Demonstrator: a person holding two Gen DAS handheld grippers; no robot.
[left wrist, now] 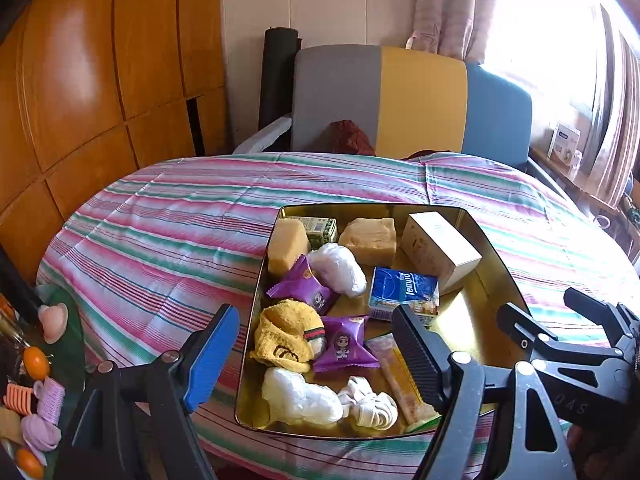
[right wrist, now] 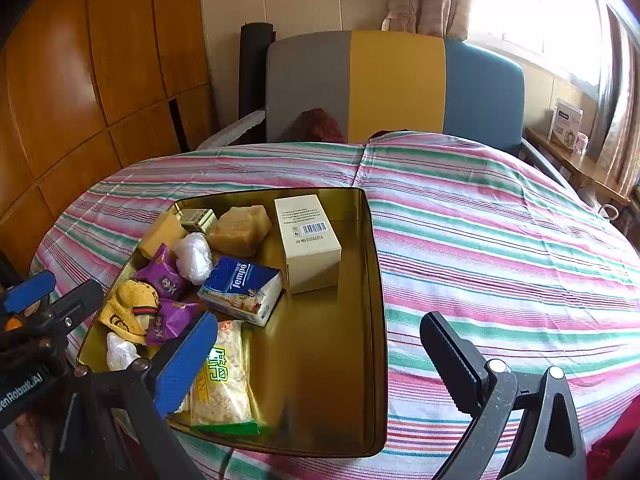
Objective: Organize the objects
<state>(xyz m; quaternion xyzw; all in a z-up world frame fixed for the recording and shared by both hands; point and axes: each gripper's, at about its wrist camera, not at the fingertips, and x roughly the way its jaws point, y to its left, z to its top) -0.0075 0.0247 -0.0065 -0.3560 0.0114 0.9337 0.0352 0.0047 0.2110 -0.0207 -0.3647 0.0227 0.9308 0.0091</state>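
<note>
**Both claws wide over the gold tin**

Claws first: the left gripper point(left wrist: 316, 348) hangs low in the frame with its jaws spread apart, nothing between the blue pad and the ribbed black one. Over in the right wrist view, the right gripper point(right wrist: 320, 354) stands just as wide, empty too, straddling the near right corner of the tin.

And that tin, the gold tray point(left wrist: 486, 240), shiny metal with rounded corners, sits on a bed quilt point(left wrist: 168, 216) striped pink, green and white, lightly creased. Behind it, upper centre, a padded headboard point(left wrist: 400, 96) in grey, yellow and blue blocks; glossy orange wood panelling point(left wrist: 80, 80) fills the upper left, pale curtains point(left wrist: 452, 4) and glaring window light the upper right.

Inside the tray, it's crowded on the left side: a cream carton point(right wrist: 308, 236) upright at the back, a blue tissue pack point(right wrist: 240, 292) tilted just beside it, two tan spongy blocks point(left wrist: 370, 240), purple foil sweets point(left wrist: 344, 344), a yellow knitted sock point(left wrist: 286, 334), crinkled white plastic bundles point(left wrist: 298, 398), and a clear snack packet point(right wrist: 220, 376) lying flat at the near edge. The tray's right half shows bare metal.
</note>
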